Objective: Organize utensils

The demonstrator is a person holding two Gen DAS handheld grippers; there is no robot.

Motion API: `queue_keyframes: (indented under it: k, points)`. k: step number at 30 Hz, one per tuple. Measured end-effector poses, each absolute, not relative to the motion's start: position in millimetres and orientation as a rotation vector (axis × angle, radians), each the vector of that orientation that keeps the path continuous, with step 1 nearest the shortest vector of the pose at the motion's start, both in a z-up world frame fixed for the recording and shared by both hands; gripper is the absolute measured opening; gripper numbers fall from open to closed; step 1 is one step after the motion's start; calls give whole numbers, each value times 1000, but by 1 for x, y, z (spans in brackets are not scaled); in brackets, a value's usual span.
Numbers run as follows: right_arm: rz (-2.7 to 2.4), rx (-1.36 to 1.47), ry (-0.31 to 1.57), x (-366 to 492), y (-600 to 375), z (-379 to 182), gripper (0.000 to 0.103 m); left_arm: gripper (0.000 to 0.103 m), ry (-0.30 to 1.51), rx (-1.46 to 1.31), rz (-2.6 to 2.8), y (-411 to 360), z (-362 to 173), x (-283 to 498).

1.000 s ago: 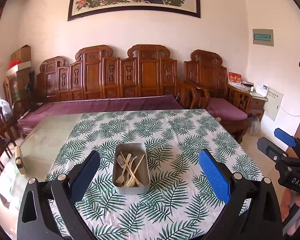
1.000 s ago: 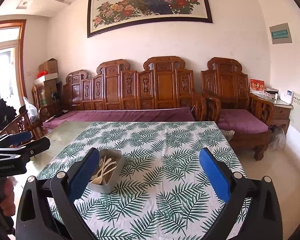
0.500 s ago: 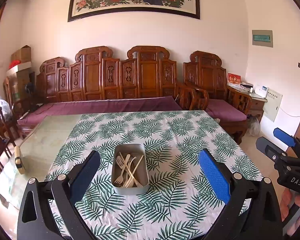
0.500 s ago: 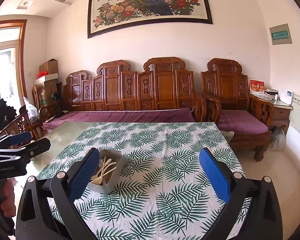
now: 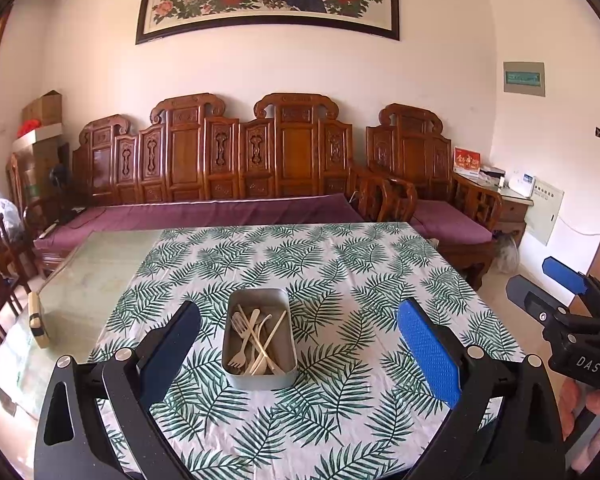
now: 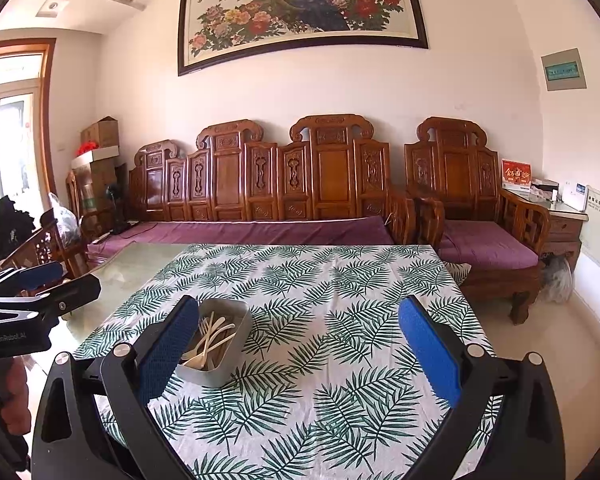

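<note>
Hiding part of the tin (image 6: 236, 344): left gripper (image 5: 300, 344), right gripper (image 6: 300, 344), jaws released.

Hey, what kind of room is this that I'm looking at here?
Most likely a home living or dining room: a carved wooden sofa with purple cushions along the wall, a large framed peacock painting above it, and a table under a leaf-print tablecloth holding a metal tin of utensils.

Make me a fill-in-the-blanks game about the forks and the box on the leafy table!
1. The wooden utensils lie inside a metal ____.
2. The tablecloth is printed with green ____.
3. The left gripper holds ____.
4. The right gripper has its jaws ____.

Missing words: tin; leaves; nothing; open
</note>
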State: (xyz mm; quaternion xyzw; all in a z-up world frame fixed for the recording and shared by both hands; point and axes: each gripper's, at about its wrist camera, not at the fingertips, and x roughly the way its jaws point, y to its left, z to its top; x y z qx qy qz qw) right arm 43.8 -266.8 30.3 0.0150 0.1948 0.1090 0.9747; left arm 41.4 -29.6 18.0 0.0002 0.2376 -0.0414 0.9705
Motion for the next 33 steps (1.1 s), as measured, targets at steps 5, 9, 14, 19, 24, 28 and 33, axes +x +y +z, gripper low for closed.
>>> queue_keyframes:
  k: [5,9,14,19,24,28,33]
  points:
    - [221,31,393,44,-267,30,100,95,480,0,-83,-30,18,41]
    - [223,29,395,45,-266,30,100,95,479,-1,-82,-29,18,41]
    - [224,29,393,45,-264,30,100,95,478,-2,-81,-30,19,41]
    - [224,28,393,46,-265,30,100,95,480,-4,-83,-30,18,41]
    - [223,28,394,46,-264,30,100,95,480,-5,-82,-29,18,41]
    - [223,26,393,46,-264,30,100,95,476,-9,-83,-30,18,41]
    - [224,26,393,46,-264,30,100,95,475,-10,-83,-29,18,41]
